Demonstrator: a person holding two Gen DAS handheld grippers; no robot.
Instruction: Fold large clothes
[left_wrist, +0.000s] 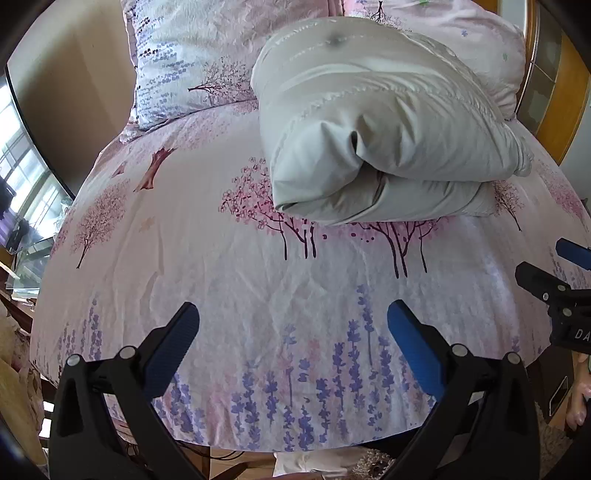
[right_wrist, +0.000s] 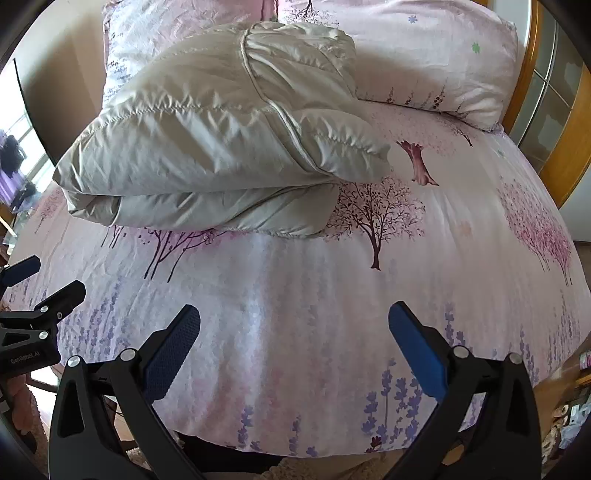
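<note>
Pale grey, glossy quilted fabric marks the padded down jacket (left_wrist: 388, 125), which lies folded into a thick, squarish bundle on the bed, well ahead of both tongs and touching neither. In the right wrist view its layers (right_wrist: 221, 147) stack one on another, a piped seam running across the top and the folded edge facing the tongs. The fold looks finished or nearly so; at most a little squaring or pressing flat seems left, as the bundle is puffy.

The left gripper (left_wrist: 291, 350) has its blue-padded jaws spread wide and holds nothing. The right gripper (right_wrist: 293, 350) is likewise wide apart and empty.

Beneath lies a pink floral-print bedsheet (left_wrist: 221, 295), with matching pillows (right_wrist: 424, 62) beyond the jacket.
</note>
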